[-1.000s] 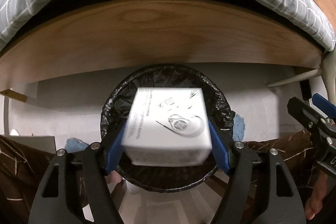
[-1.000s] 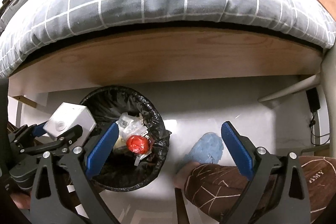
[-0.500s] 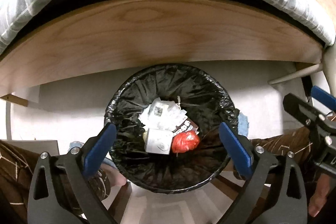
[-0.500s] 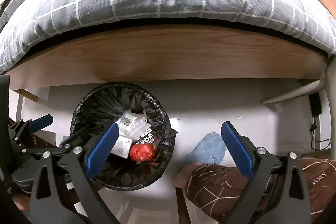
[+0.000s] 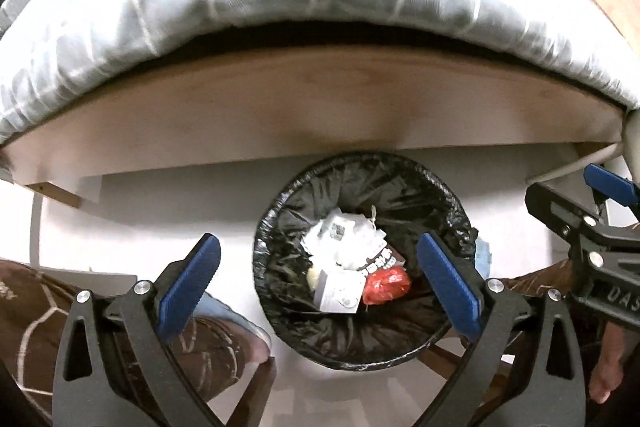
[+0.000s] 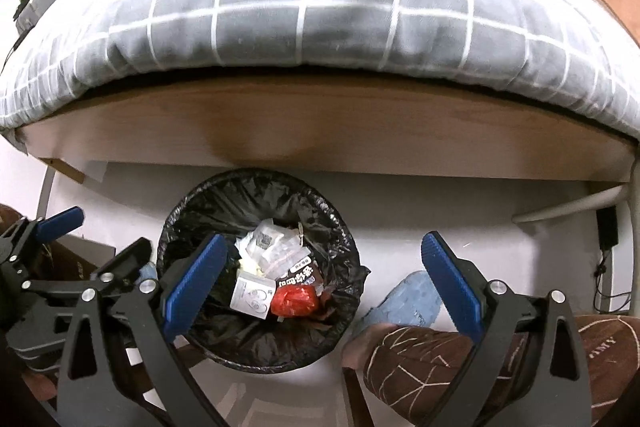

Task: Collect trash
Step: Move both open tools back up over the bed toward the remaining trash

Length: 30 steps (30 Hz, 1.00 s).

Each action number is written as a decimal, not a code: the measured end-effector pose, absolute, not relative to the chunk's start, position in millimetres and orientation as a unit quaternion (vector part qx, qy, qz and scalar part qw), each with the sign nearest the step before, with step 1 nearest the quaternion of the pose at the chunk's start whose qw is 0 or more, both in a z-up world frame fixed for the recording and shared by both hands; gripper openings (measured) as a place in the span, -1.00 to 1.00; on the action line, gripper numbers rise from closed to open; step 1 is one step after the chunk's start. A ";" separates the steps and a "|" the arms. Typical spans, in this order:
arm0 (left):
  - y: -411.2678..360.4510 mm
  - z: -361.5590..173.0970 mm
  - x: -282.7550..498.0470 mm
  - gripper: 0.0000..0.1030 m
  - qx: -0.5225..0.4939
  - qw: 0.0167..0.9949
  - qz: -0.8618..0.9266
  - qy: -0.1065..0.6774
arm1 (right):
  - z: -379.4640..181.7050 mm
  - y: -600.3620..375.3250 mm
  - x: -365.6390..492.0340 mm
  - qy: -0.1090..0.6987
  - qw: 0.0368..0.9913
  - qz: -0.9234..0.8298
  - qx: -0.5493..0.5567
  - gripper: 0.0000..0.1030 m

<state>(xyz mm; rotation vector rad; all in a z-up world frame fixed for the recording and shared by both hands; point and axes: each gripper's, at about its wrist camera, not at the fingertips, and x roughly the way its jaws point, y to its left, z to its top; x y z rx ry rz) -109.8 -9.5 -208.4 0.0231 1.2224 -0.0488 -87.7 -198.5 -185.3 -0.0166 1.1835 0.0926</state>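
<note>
Left wrist view, black-lined bin (image 5: 280,211) holding white box (image 5: 340,293), red wrapper (image 5: 386,285), papers, both claws wide, empty.

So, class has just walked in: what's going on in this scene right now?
A person is collecting trash with two handheld grippers. The white box lies in the black-lined bin beside a red wrapper, by the bed frame. The left gripper and right gripper are both open and empty above the floor.
</note>
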 end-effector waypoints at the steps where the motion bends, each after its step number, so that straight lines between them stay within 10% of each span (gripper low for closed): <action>1: -7.5 -203.0 -109.5 0.88 0.008 0.821 -0.022 0.571 | -180.9 -199.2 -87.9 0.554 0.832 0.044 -0.003 0.83; 30: 24.9 -48.5 -107.9 0.88 -0.020 0.883 -0.008 0.469 | -36.8 -218.8 -80.4 0.437 0.899 0.029 0.012 0.83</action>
